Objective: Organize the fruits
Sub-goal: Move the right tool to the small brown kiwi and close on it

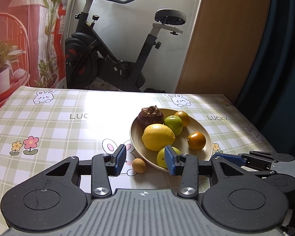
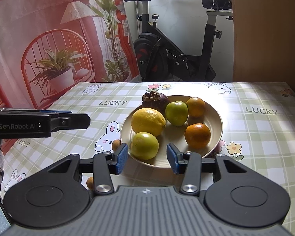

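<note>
- Table (image 2: 255, 137), checked bunny cloth, fills the lower half of both views; exercise bike (image 1: 112, 55) stands behind it, upper centre.
- Plate (image 2: 214, 116), cream, sits centre frame, already carrying six fruits.
- Lemon (image 2: 148, 121) lies left-centre on the plate, touching the mangosteen (image 2: 157, 100) behind it and the near green apple (image 2: 145, 145) at the front rim.
- Second green apple (image 2: 176, 113) and two oranges (image 2: 197, 135) occupy the plate's right half.
- Left gripper (image 1: 145, 160): tongs apart, holding nothing, low in frame just before the plate's near rim.
- Right gripper (image 2: 147, 159): tongs likewise apart and empty, bracketing the near apple from in front.
- Longan (image 1: 139, 165), small and brown, lies off the plate on the cloth, just beside the left rim. A second one (image 2: 89, 182) lies partly hidden under the right gripper's linkage.
- Risk, as I judge it: longans are round and small, so an off-centre pinch could squirt one away across the glossy cloth. A pad may also catch the rim and tip the plate. Grippers sit close enough to collide.
</note>
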Demonstrator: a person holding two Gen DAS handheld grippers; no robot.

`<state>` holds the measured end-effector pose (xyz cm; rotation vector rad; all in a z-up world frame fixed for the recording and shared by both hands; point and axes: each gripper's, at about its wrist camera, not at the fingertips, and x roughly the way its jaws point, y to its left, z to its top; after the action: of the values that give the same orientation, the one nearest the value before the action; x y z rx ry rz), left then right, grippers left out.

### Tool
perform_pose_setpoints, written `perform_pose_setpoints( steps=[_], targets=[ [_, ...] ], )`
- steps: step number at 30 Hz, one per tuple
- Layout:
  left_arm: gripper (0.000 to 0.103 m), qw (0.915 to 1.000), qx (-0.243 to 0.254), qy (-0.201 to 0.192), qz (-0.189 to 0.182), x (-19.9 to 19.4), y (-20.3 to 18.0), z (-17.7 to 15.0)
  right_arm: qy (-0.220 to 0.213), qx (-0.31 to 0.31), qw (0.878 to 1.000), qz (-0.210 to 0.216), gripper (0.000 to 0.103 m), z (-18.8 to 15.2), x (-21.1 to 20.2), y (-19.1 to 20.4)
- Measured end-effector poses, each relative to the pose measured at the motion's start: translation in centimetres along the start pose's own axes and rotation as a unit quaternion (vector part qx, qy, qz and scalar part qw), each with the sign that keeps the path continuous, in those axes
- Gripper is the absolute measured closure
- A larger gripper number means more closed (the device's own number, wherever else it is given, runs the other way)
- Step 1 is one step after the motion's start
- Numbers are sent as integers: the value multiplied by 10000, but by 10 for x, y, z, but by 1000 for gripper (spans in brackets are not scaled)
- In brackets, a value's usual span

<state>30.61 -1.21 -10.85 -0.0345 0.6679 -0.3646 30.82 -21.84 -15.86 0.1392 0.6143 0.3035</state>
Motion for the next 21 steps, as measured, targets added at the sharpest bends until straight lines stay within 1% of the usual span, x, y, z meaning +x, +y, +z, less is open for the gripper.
perform_pose_setpoints(
  steps=[4,10,21],
  targets=[
    [58,10000,-27,-14,-8,-5,3,-6,28,4,10000,-35,56,-3,-4,1],
    [58,9999,-54,102,-2,-5,7,-15,87,-27,9999,-47,56,-9,-8,3],
    [58,9996,48,259,-131,-4,0,-27,275,-124,9995,116,56,-20,-7,12]
  ],
)
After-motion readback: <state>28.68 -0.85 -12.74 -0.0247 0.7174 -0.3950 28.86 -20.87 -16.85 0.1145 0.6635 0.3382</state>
